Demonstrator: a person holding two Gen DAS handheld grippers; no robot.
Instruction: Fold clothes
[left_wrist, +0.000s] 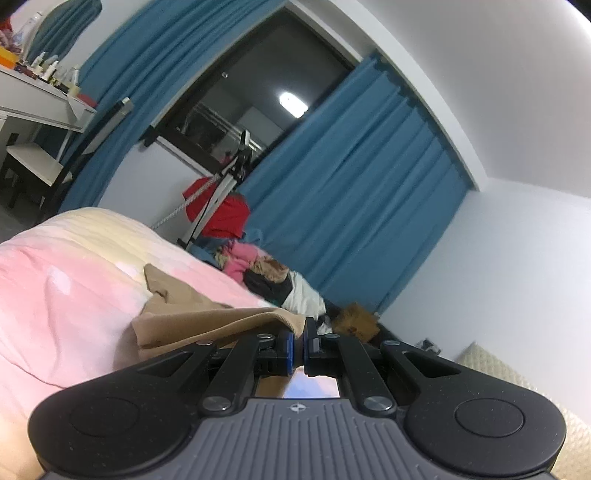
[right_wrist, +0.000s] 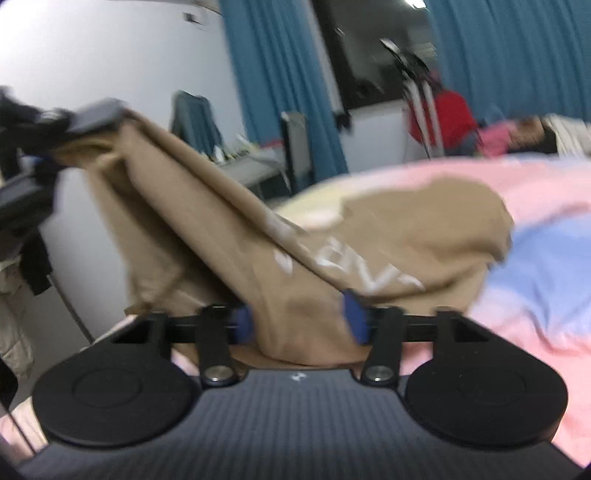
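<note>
A tan garment (right_wrist: 406, 229) with white lettering lies partly on the pink and blue bed cover (right_wrist: 535, 258). One end of it is lifted off the bed to the upper left. There my left gripper (right_wrist: 74, 122) pinches it, blurred in this view. In the left wrist view the left gripper (left_wrist: 300, 332) is shut on a fold of the tan garment (left_wrist: 192, 314), low over the bed cover (left_wrist: 66, 295). My right gripper (right_wrist: 298, 319) stands open, blue pads (right_wrist: 352, 317) wide apart, with a bulge of the tan cloth lying between them.
A pile of mixed clothes (left_wrist: 266, 273) sits past the far edge of the bed, beside a tripod (left_wrist: 221, 192) and a red garment (left_wrist: 225, 218). Blue curtains (left_wrist: 351, 184) frame a dark window. A white desk (left_wrist: 40, 99) with bottles stands left. A brown box (left_wrist: 356, 319) sits near the wall.
</note>
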